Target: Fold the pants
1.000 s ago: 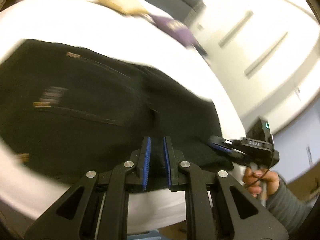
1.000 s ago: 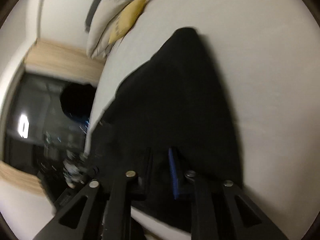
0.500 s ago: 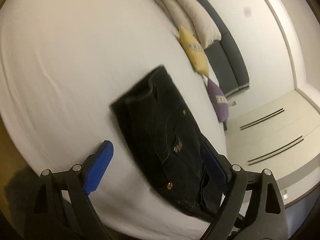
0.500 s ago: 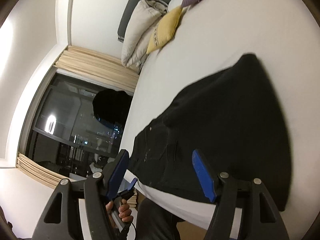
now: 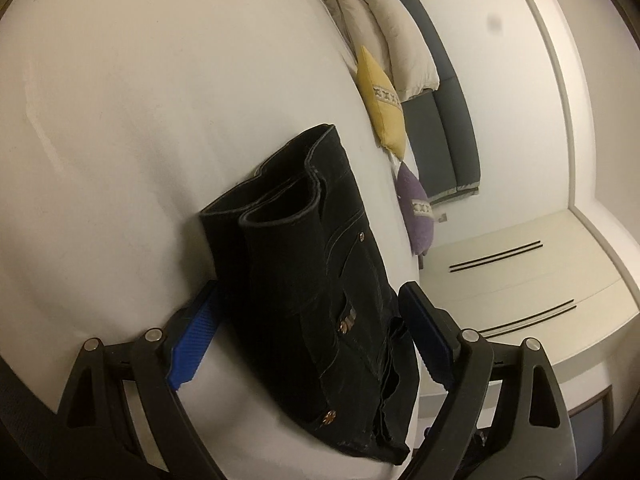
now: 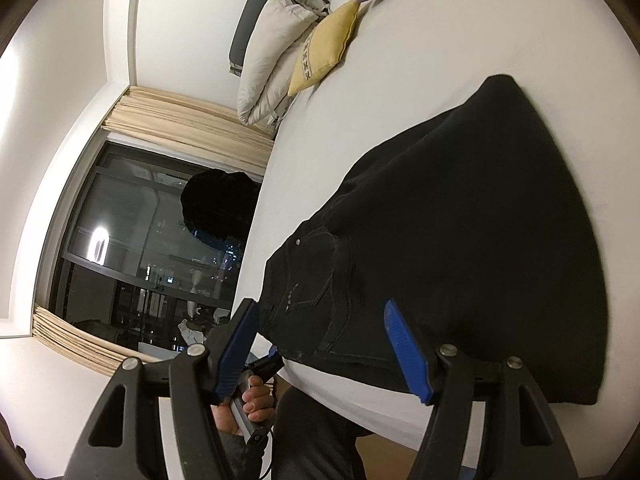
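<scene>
We find the folded pants [image 5: 316,276] on the bed [image 5: 120,120], long axis running away from the left gripper [image 5: 308,344], nearer; both grippers spread, pinching nothing.

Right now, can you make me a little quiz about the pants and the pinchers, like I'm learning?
1. True or false: the black pants lie folded on the white bed.
2. Which cushion sits nearer the big pale pillows: A) yellow, B) purple, C) green?
3. Fill in: the left gripper and the right gripper both have their jaws ____.

Key
1. True. The pants are a compact stack, hems on top.
2. A. The purple cushion lies farther along the bed's edge.
3. Open. No blue pad presses the cloth.
</scene>
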{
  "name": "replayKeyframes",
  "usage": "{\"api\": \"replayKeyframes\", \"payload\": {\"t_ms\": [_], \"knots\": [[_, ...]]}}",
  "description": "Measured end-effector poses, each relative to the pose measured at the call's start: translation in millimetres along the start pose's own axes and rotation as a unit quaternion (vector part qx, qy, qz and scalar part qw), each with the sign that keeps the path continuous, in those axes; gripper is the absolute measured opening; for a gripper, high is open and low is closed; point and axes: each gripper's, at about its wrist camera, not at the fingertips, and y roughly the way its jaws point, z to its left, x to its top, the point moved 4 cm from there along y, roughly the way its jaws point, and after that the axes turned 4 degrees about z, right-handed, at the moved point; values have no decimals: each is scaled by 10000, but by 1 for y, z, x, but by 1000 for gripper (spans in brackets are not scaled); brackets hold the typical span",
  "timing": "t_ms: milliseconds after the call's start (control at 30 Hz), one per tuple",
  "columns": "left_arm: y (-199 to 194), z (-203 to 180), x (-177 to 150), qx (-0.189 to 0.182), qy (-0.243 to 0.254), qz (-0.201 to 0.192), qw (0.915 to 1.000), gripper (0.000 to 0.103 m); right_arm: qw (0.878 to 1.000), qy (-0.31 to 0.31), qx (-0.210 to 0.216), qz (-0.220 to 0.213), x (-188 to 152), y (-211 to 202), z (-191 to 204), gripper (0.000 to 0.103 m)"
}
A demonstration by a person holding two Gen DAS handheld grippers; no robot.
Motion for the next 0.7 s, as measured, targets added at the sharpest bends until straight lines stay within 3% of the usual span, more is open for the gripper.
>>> {"api": "replayKeyframes", "payload": {"t_ms": [33, 100, 133, 167, 233, 467, 667, 700], "knots": [[2, 0, 2, -7, 31, 5, 10000, 85, 10000, -9, 6, 14, -1, 3, 0, 69], [6, 1, 4, -3, 46, 41, 10000, 68, 10000, -25, 18, 42, -2, 7, 1, 69], [11, 2, 7, -54, -40, 76, 9999, 45, 10000, -31, 23, 53, -4, 9, 1, 69], [18, 6, 14, -134, -195, 128, 9996, 29, 10000, -33, 27, 65, -5, 10, 2, 69], [16, 18, 17, -278, -466, 135, 9984, 23, 9999, -54, 27, 86, -6, 12, 5, 69], [23, 15, 18, -413, -592, 25, 9974, 10, 9999, -108, -1, 128, -12, 20, 11, 69], [26, 8, 22, -437, -509, -90, 9977, 6, 9989, -188, -277, 337, -18, 39, 10, 69], [7, 10, 9, -434, -481, -89, 9979, 6, 9987, -198, -298, 361, -19, 43, 10, 69]]}}
